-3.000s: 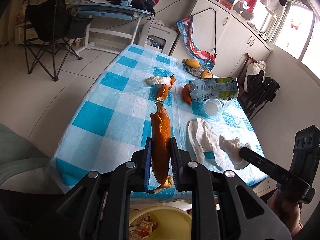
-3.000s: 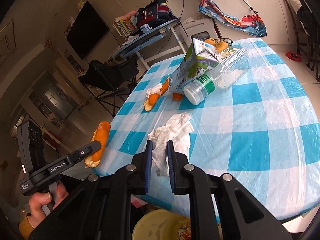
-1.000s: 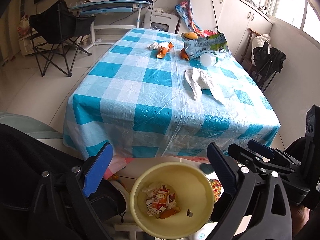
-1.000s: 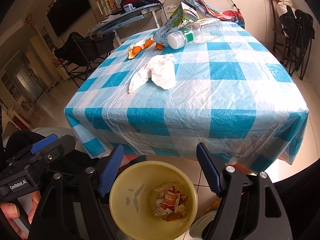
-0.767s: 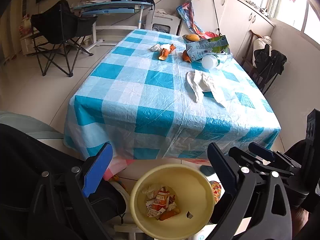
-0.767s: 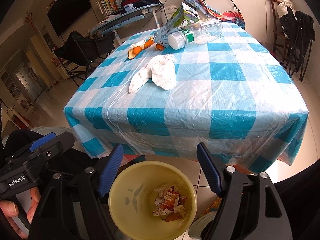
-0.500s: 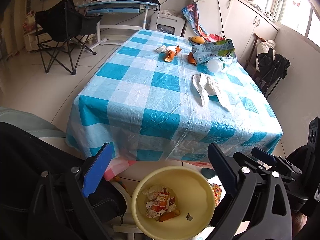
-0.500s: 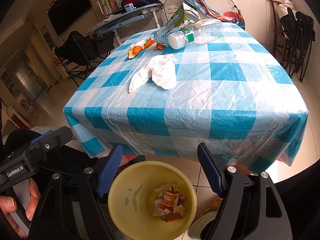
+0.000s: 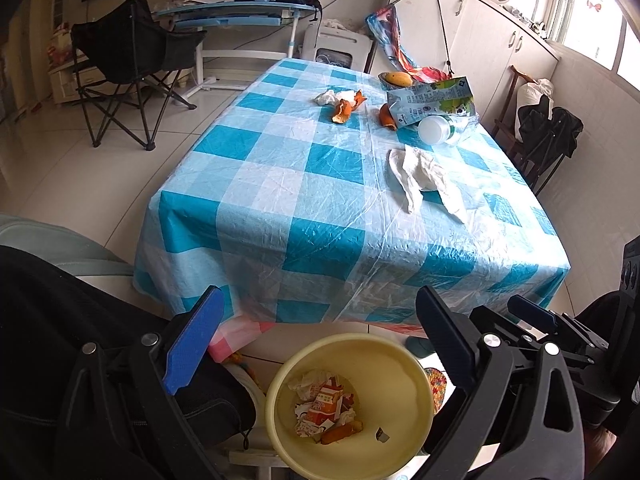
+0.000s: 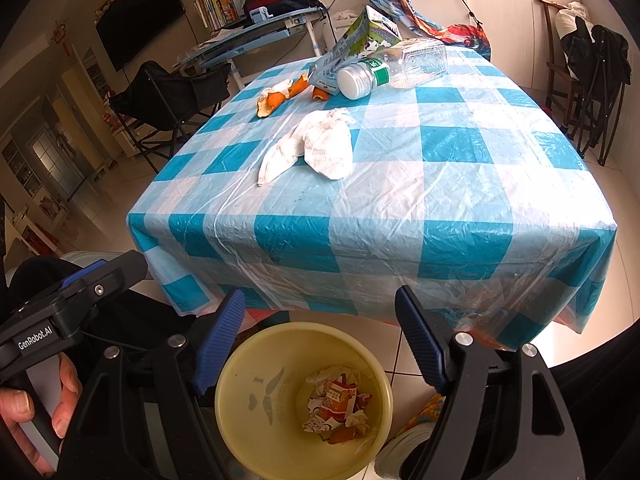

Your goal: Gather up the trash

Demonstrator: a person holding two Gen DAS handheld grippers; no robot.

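Both grippers, left gripper (image 9: 316,344) and right gripper (image 10: 320,340), hang wide and empty above the yellow bin (image 9: 416,364); a hasty reach may push the tissue (image 10: 320,148) off the surface (image 10: 460,184).

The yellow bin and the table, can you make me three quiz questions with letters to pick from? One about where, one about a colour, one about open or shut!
1. Where is the yellow bin?
A. on the table
B. on the floor in front of the table
C. on the black chair

2. What colours is the tablecloth?
A. red and green
B. all black
C. blue and white

3. How is the left tool?
A. open and empty
B. shut on a peel
C. shut on a bottle

Answers:
1 B, the bin stands below the table's near edge.
2 C, it shows blue and white squares.
3 A, its fingers stand wide apart with nothing between them.
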